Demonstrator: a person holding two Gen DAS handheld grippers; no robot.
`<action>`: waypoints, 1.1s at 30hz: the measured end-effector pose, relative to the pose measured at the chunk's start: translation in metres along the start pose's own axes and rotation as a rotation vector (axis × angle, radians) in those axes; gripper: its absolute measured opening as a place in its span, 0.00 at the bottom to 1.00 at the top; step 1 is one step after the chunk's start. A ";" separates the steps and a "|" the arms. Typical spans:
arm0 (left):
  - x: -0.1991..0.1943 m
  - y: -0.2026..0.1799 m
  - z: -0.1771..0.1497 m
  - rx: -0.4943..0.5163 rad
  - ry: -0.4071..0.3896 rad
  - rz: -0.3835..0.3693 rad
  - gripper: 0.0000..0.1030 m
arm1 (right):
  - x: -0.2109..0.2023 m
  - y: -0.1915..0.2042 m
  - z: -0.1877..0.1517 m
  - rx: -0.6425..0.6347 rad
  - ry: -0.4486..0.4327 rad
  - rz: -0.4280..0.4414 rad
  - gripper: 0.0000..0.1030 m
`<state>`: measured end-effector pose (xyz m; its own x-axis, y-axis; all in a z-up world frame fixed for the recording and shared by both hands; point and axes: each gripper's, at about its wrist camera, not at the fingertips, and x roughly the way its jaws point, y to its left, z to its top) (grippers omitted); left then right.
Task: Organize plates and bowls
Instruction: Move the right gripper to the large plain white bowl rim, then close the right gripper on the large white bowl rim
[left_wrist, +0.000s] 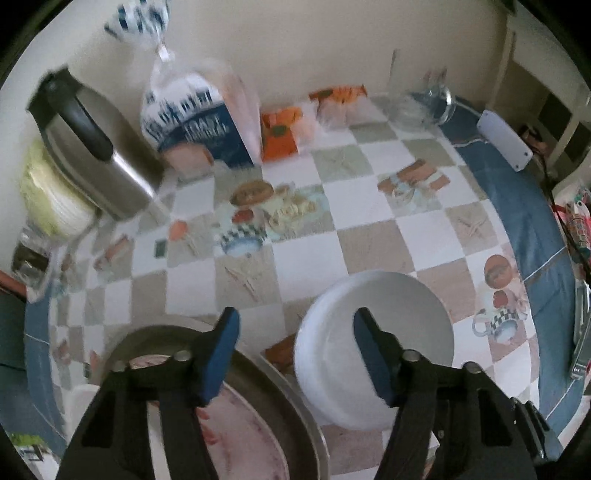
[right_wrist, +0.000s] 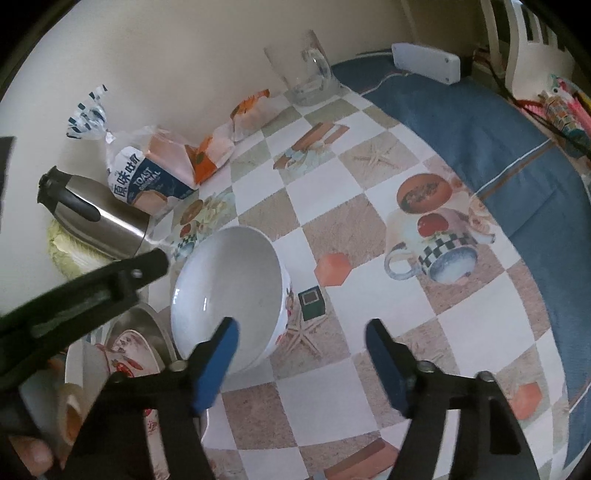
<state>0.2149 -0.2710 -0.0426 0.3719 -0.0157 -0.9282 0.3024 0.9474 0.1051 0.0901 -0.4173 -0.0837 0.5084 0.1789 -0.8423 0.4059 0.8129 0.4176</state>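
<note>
Left gripper: blue-padded fingers spread wide, nothing between them. One finger hangs over the metal pan, the other stands in front of the white bowl; whether it touches the bowl cannot be told.

Right gripper: fingers spread wide, nothing held. The left-hand finger overlaps the near rim of the white bowl in view; contact cannot be told.

White bowl: upright on the desk, painted decoration on its outer wall, interior bare. Stands just beside the metal pan, on the checkered part of the cloth.

Metal pan: round, at the near left of the desk, holding a patterned plate inside it.

Desk: covered by a checkered cloth printed with mugs, starfish and food, with a blue border toward the right edge.

Steel thermos jug: black handle and lid, at the far left by the wall, in front of a pale cabbage.

Toast loaf bag: blue and white, against the wall beside the jug.

Orange snack packets: next to the loaf bag.

Glass mug: clear, handled, at the far edge near the wall.

White box: rectangular, on the blue border well apart from the bowl.
</note>
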 end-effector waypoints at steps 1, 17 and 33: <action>0.007 0.000 -0.001 -0.001 0.019 0.001 0.47 | 0.001 0.001 -0.001 -0.004 0.003 0.008 0.60; 0.023 0.000 -0.008 -0.037 0.071 -0.077 0.10 | 0.001 0.004 -0.001 0.012 0.010 0.075 0.12; 0.020 -0.012 -0.024 -0.080 0.075 -0.229 0.09 | -0.012 -0.016 0.000 -0.007 -0.005 0.008 0.11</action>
<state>0.1974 -0.2745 -0.0710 0.2346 -0.2114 -0.9488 0.3000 0.9442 -0.1362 0.0778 -0.4329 -0.0801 0.5159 0.1826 -0.8370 0.3961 0.8155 0.4221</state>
